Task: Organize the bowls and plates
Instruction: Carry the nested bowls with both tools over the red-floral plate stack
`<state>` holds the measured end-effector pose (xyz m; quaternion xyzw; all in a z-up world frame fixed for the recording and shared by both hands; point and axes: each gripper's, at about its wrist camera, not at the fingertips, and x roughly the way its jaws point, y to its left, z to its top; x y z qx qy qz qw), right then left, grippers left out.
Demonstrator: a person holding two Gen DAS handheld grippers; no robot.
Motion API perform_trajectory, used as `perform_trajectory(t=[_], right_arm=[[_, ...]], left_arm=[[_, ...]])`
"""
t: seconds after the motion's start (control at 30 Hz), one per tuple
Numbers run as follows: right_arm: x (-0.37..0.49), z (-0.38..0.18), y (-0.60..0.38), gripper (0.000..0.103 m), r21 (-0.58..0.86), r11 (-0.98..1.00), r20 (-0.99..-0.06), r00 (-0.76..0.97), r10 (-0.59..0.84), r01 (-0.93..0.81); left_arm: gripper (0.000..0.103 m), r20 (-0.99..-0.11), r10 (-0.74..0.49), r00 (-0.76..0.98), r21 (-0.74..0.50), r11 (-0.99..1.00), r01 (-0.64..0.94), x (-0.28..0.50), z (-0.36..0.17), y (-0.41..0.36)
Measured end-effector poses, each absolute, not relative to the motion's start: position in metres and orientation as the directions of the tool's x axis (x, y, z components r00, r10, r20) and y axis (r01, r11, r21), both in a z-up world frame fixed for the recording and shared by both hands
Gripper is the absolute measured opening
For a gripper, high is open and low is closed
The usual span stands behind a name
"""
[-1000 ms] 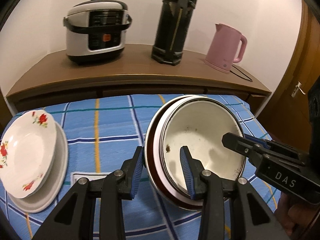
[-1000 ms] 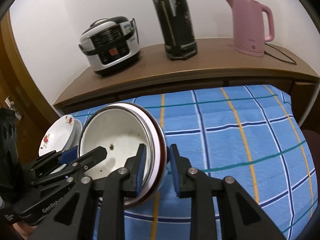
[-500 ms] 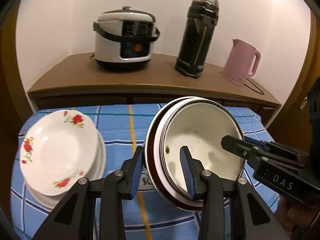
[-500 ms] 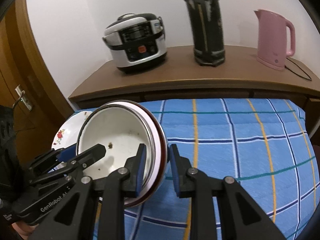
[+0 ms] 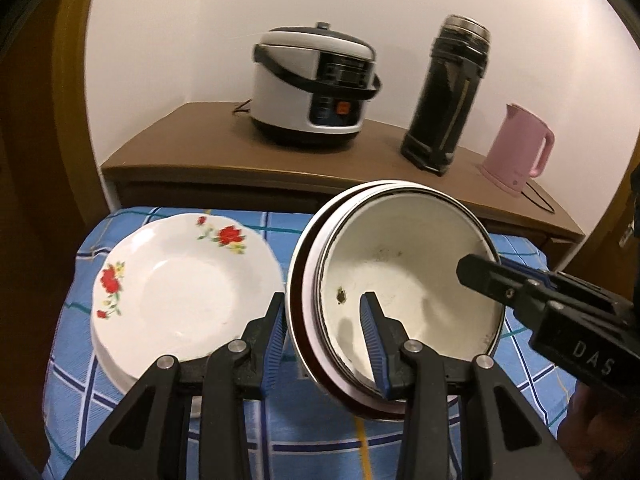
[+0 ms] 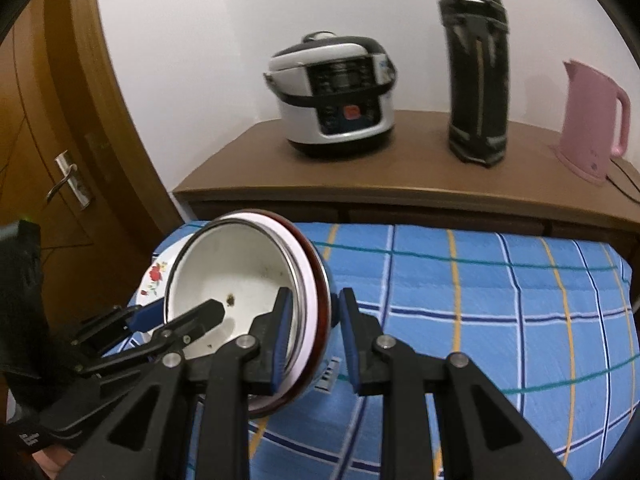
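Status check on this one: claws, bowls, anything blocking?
Left claw and right claw both clamped on stacked bowls, lifted and tilted. Flowered plates beside them. Nothing in the way.

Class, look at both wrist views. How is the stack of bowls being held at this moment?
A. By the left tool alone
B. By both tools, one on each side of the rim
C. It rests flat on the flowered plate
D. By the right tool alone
B: the left tool clamps the rim of the bowls on one side, the right tool on the other.
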<state>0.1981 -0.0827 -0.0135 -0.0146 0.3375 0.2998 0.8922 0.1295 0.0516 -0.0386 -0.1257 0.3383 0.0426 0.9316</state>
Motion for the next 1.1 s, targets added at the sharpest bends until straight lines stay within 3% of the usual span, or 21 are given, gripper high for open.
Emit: perform_trajectory(t=[0.57, 1.1], right_arm=[[0.199, 0.001, -0.005, 0.024, 0.146, 0.746, -0.594, 0.545, 0.591, -0.649], [0.218, -0.011, 0.037, 0.024, 0.181, 0.707, -0.64, 0.464, 0.612, -0.684]], left_arm=[[0.04, -0.649, 0.079, 0.756, -0.22, 0.933, -0.286, 0.106, -0.039, 0.111], [0.04, -0.645, 0.144, 0.751, -0.201, 0.916, -0.348, 0.102, -0.034, 0.147]])
